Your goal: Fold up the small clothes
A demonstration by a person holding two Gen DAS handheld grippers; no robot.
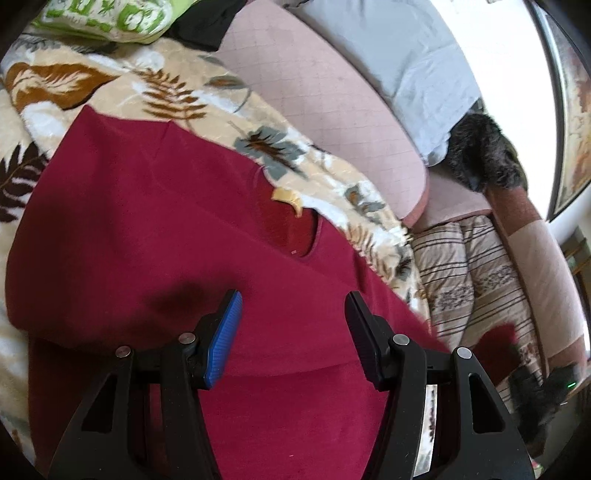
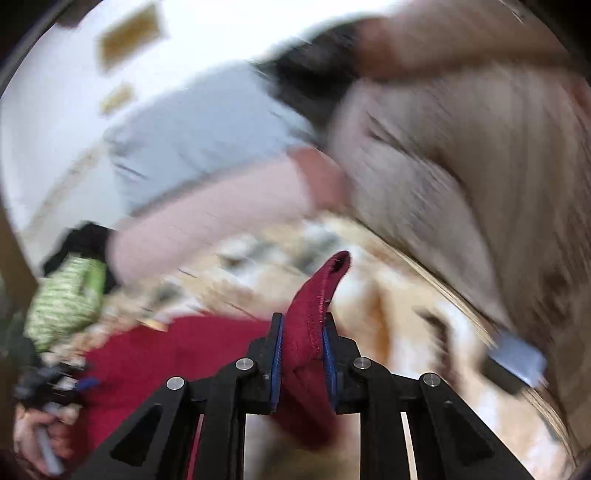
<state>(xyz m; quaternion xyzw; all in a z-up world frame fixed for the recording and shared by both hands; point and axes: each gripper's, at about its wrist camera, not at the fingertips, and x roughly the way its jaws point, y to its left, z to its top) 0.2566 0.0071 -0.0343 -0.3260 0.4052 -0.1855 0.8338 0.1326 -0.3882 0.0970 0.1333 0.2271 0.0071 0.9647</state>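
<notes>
Pinching red garment (image 2: 306, 328) edge, right fingers (image 2: 276, 354); left gripper (image 1: 293, 332) gaping above.

red garment (image 1: 155, 221) cut off below, bedding (image 2: 424, 147) motion-blurred

No text can be read anywhere. The green-and-white printed cushion (image 1: 107, 18) at far left bears large letter-like shapes, too distorted to make out.

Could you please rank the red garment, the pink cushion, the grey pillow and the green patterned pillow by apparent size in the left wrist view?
1. red garment, though nearest the camera
2. pink cushion
3. grey pillow
4. green patterned pillow, partly cropped
</notes>
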